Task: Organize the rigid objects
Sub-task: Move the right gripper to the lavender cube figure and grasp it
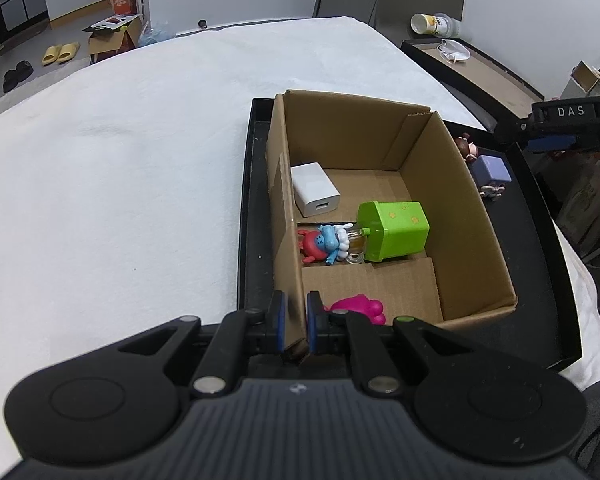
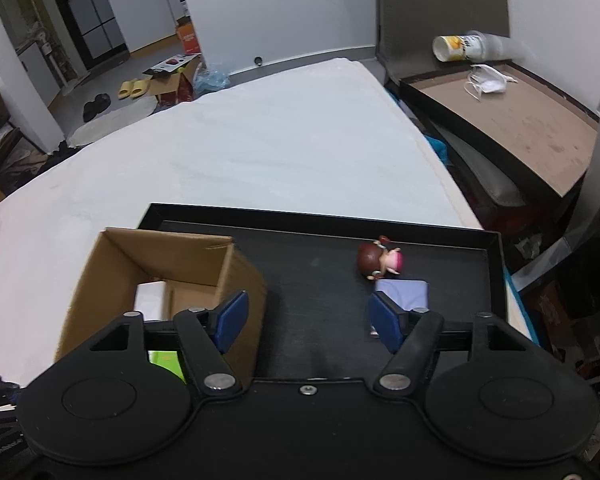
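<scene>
Inside the cardboard box [image 1: 340, 136], 5 pieces already put away: white charger [image 1: 315, 190] against the left wall, green block [image 1: 394, 230] lying on its side, red-and-blue figurine [image 1: 324, 244] and small clear mug [image 1: 356, 246] touching it, magenta toy [image 1: 358, 308] at the near end. Outside the box, on the black tray [image 2: 320, 220], 2 pieces left to move: brown-haired doll [image 2: 378, 260] and purple cube [image 2: 408, 292], just beside each other toward the tray's far right side. Possibly 1 more small figure against the cube in the left wrist view, too small to tell. By that count, well past halfway, with at least 2 pick-ups to go. On the left side, left gripper [image 1: 296, 320] clenched on the box's near wall, cardboard pinched between both blue pads, angled steeply down, seemingly bracing the box in place. On the right side, right gripper [image 2: 308, 312] released, jaws wide with only bare tray between them, tilted steeply down over the tray between box and cube, one fingertip just beside the cube's near edge, the other in front of the box's right wall. Likely next: shifting right and forward to bracket the cube or the doll.
</scene>
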Motion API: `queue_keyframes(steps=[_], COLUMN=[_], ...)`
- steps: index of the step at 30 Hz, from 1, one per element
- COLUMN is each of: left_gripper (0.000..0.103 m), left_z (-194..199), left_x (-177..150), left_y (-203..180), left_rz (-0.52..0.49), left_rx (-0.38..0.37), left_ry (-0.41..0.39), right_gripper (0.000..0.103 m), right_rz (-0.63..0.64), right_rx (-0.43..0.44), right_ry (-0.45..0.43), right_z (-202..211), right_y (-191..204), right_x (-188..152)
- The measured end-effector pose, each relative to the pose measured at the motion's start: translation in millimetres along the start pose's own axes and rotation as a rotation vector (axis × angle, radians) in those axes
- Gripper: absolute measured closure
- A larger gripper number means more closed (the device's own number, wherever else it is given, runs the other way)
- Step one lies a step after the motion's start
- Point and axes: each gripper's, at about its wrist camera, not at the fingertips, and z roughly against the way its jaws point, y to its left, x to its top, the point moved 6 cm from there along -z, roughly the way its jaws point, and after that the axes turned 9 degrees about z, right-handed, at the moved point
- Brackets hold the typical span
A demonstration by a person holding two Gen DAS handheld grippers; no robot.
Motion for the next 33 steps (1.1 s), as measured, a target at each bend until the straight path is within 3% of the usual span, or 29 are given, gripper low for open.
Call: queue_keyframes(steps=[4, 18, 33], left_gripper=[0.093, 0.093, 0.093], left_z=[-2.2, -8.0, -9.5], left_x=[-0.6, -0.3, 0.2], left_y=[-1.9, -5.1, -6.2], left_rz=[-0.011, -0.013, -0.019], left_rx=[0.017, 0.051, 0.065], left_ry=[0.005, 0.021, 0.022], right_gripper=[0.022, 0.019, 0.019], right_rz=[-0.017, -0.056, -0.079], right_rx=[-0.041, -0.082, -0.120], right_ry=[0.001, 0.058, 0.142], right_z=[-5.9, -42.4, -78.0], right_y=[-14.7, -50.5, -62.9], right_x=[-3.2, -18.6, -29.1])
